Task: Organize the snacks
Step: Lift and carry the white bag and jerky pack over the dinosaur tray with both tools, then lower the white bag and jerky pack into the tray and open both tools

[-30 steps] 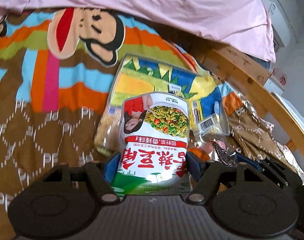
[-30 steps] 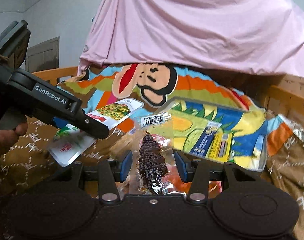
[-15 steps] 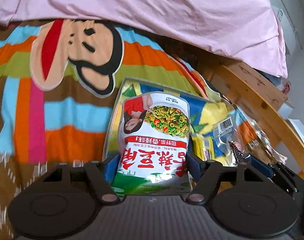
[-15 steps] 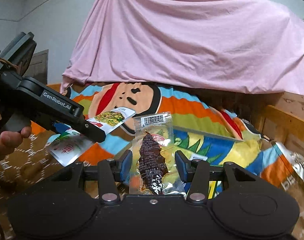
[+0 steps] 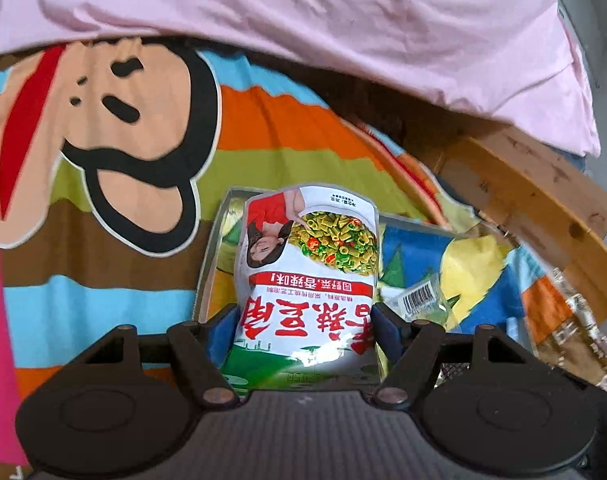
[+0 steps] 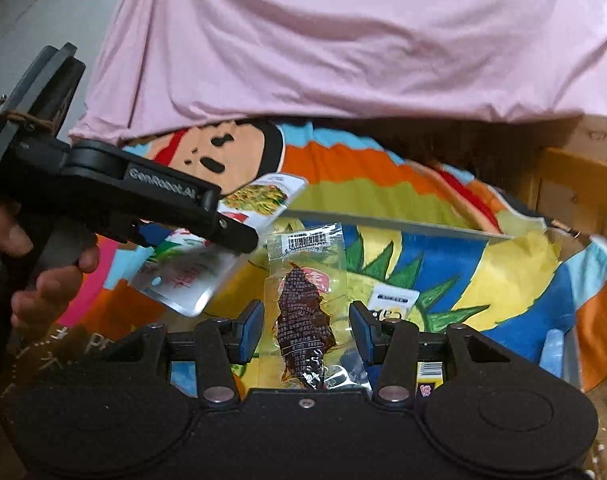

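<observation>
pouch (image 5: 309, 280) above box (image 6: 443, 240), blanket (image 5: 263, 128) beneath

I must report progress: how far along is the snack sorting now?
Midway. The left gripper holds the white-and-green printed pouch, the right gripper the clear packet of dark dried meat, both above the colourful open box. Neither is released yet; a small white packet already lies inside.

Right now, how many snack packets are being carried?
2: a white-and-green pouch clamped in the left gripper, and a clear packet of dark dried snack in the right gripper. Others may be hidden.
</observation>
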